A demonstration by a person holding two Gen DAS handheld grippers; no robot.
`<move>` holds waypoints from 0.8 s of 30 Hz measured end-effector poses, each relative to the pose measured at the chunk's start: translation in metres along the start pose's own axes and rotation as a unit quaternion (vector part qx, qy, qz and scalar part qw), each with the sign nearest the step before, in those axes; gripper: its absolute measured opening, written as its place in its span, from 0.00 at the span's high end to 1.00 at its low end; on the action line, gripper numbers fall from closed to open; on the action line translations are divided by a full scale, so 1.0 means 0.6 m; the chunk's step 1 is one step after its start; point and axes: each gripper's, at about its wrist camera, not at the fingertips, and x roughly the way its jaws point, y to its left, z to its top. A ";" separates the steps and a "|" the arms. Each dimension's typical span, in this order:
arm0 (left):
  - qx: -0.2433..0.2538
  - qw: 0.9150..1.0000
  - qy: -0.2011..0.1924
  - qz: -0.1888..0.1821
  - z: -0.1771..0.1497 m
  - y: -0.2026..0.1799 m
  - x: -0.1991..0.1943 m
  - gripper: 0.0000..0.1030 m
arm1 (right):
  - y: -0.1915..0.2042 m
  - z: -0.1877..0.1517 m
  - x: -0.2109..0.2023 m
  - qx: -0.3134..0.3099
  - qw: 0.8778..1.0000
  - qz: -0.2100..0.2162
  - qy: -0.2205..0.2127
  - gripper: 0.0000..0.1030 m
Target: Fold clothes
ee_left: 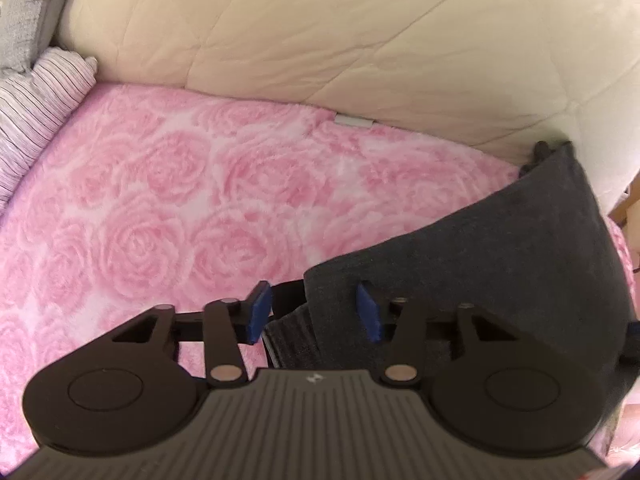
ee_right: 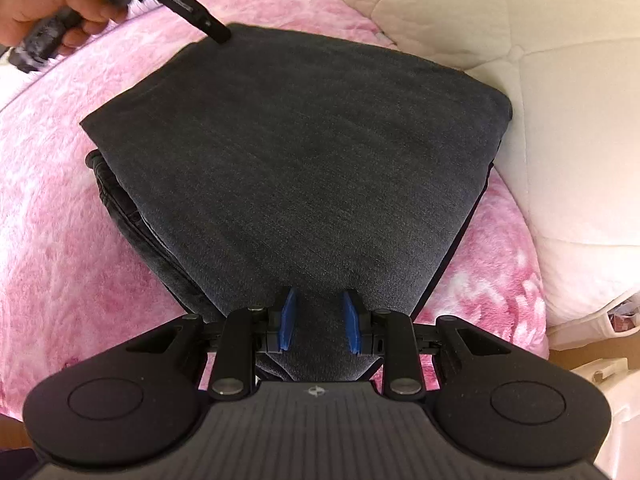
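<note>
Two hand-held grippers in play, both angled down over a dark grey garment [ee_right: 304, 152] lying folded on the pink rose-print blanket [ee_left: 140, 208] of the bed, its far edge against a cream quilted duvet [ee_left: 340, 40].

Left hand-held gripper [ee_left: 316, 310]: blue pads [ee_left: 259, 306] stand apart, straddling the garment's near-left corner. Cloth sits between them, but I cannot tell whether the pads press on it; the corner runs under the gripper body and is cut off there. A ribbed band shows just below the jaws, partly hidden.

Right hand-held gripper [ee_right: 320, 318]: pads part-way open with a bunched ridge of the garment rising between them. Contact looks close on both sides, but a real pinch cannot be confirmed.

In the right wrist view the person's hand [ee_right: 44, 4] grips a handle at top left, blurred, cropped by the frame edge. A layered seam edge pokes out under the garment's left side; detail is too dark to read.

A striped pillow [ee_left: 40, 100] and grey fabric at top left are cut off. A small white tag [ee_left: 354, 121] sits at the duvet edge, no legible text. A small logo on each gripper body is unreadable.
</note>
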 end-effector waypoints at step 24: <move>0.007 1.000 0.021 -0.005 -0.230 -0.115 -0.167 0.51 | 0.056 -0.082 -0.124 0.162 0.986 -0.023 -0.041 0.51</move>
